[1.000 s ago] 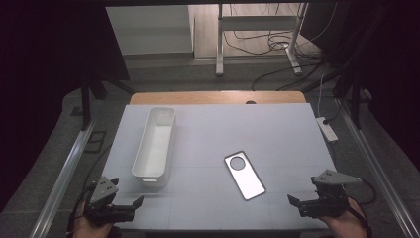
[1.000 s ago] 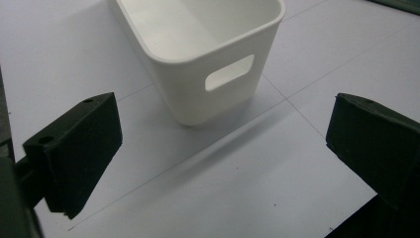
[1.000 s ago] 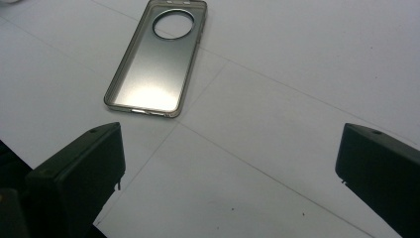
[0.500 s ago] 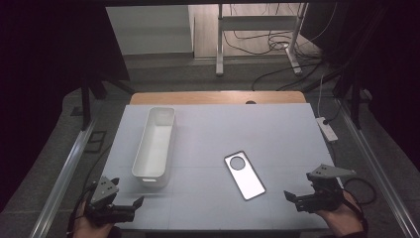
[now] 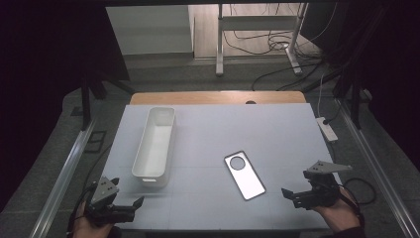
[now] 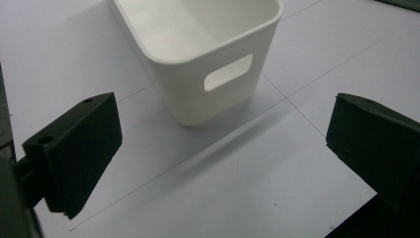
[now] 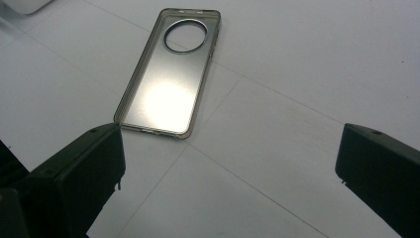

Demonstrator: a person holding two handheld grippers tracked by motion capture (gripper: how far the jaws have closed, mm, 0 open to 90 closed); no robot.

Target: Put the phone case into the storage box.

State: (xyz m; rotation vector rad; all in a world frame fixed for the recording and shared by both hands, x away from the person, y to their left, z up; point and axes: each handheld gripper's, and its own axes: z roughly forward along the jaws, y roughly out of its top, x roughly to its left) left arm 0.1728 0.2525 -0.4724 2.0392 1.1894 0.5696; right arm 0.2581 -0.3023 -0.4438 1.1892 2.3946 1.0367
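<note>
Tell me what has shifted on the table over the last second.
The right gripper has edged inward and a little forward toward the phone case, its jaws open and holding nothing. The left gripper has stayed near the front edge, open, facing the white bin. The phone case and the bin lie where they were, untouched.

A white power strip (image 5: 327, 128) lies at the table's (image 5: 277, 119) right edge, cables (image 5: 257, 42) on the floor beyond.
</note>
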